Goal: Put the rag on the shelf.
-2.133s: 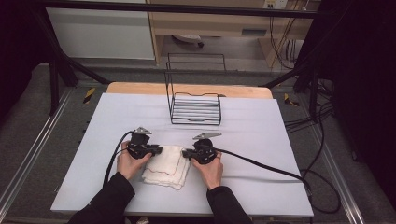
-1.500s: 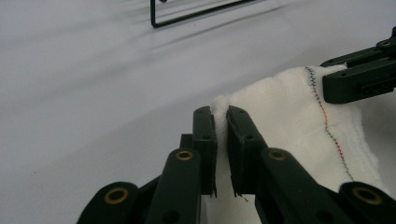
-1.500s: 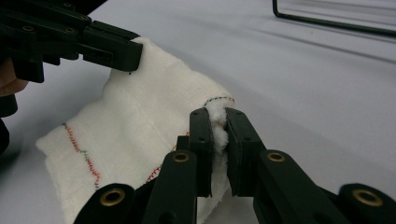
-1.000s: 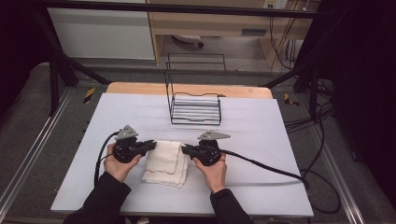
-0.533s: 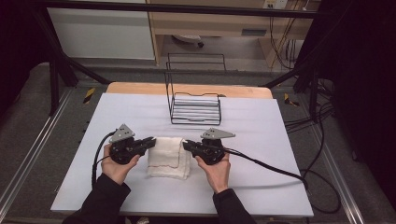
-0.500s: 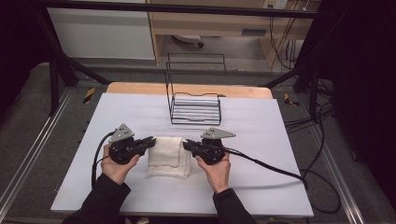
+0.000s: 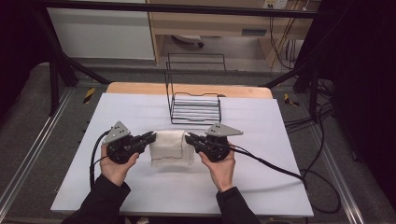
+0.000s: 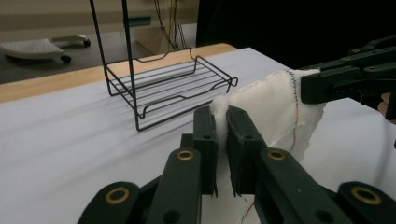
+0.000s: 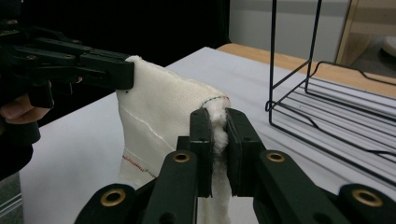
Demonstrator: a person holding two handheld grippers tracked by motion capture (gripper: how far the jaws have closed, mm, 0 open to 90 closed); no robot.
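A white folded cloth [image 7: 171, 148] hangs between my two grippers above the white table, its lower part drooping toward the surface. My left gripper [image 7: 150, 137] is shut on the cloth's left top corner [image 8: 222, 106]; in the left gripper view the fabric is pinched between the black jaws. My right gripper [image 7: 188, 138] is shut on the right top corner [image 9: 215, 112], the cloth [image 9: 159, 126] stretching away from it to the other gripper [image 9: 100, 70]. In the left gripper view the cloth [image 8: 275, 107] reaches across to the right gripper [image 8: 327, 84].
A black wire rack [image 7: 194, 107] with a tall back frame stands just beyond the cloth, also seen as the rack [image 8: 163, 88] and the rack [image 9: 336, 112]. The table's wooden far edge [image 7: 140, 88] lies behind it. Cables trail from both grippers across the table [image 7: 280, 140].
Both grippers have risen a little with the cloth's top corners, lifting the top edge of the cloth off the table so that it hangs between them.
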